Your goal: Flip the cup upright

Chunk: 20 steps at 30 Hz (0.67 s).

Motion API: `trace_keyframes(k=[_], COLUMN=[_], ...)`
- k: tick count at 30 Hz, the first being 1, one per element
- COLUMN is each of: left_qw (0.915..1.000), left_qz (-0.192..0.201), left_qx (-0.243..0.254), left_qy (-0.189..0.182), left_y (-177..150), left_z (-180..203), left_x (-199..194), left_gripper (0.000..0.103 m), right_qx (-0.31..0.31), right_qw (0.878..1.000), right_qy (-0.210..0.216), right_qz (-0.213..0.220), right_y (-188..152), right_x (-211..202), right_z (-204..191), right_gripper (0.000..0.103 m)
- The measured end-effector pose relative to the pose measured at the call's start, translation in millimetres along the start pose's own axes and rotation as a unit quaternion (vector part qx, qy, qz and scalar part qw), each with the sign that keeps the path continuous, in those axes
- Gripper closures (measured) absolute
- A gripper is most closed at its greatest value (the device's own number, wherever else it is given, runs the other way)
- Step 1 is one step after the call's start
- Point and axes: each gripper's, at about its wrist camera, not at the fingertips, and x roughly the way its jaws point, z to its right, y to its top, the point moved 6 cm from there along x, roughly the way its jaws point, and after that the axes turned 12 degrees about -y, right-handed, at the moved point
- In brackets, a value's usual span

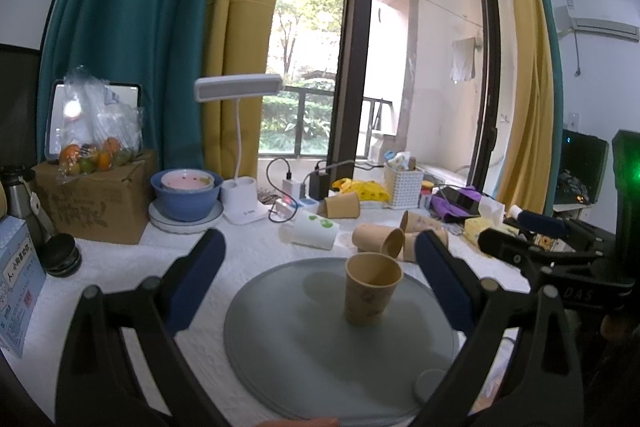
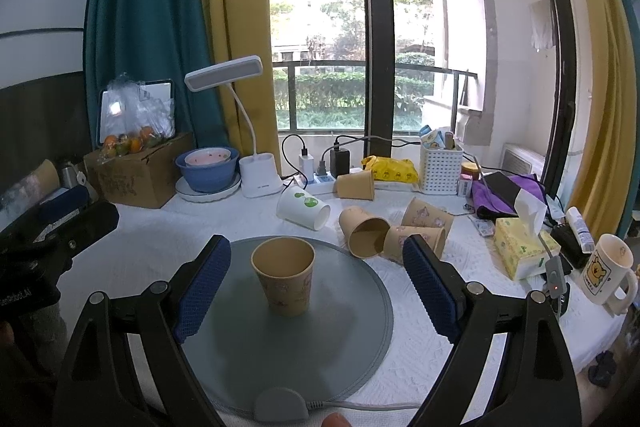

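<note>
A tan paper cup [image 1: 372, 289] stands upright, mouth up, on a round grey mat [image 1: 304, 359]; it also shows in the right wrist view [image 2: 285, 277] on the mat [image 2: 340, 327]. My left gripper [image 1: 320, 247] is open and empty, its blue pads on either side of the cup, a little short of it. My right gripper [image 2: 316, 251] is open and empty, likewise framing the cup from the near side. Several tan cups [image 2: 366, 233] and a white cup [image 2: 303, 207] lie on their sides behind the mat.
The white-clothed table [image 2: 160, 227] holds a desk lamp [image 2: 256, 171], blue bowl [image 2: 206, 173], cardboard box [image 2: 138, 173], power strip, white basket [image 2: 440, 167], tissue box [image 2: 524, 251] and a bear mug [image 2: 606, 273] at the right. The other gripper shows at each view's edge.
</note>
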Motion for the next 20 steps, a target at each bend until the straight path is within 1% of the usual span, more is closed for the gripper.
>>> trace_keyframes(k=[20], left_qw=[1.0000], left_qz=[-0.003], left_qx=[0.001], left_qy=[-0.006], left_y=[-1.9], left_z=[3.9], left_x=[0.6], left_gripper=[0.006], right_qx=[0.000], right_qw=[1.000], right_qy=[0.000], right_qz=[-0.001], right_y=[-0.1], right_x=[0.6], right_z=[-0.5], right_gripper=[0.013])
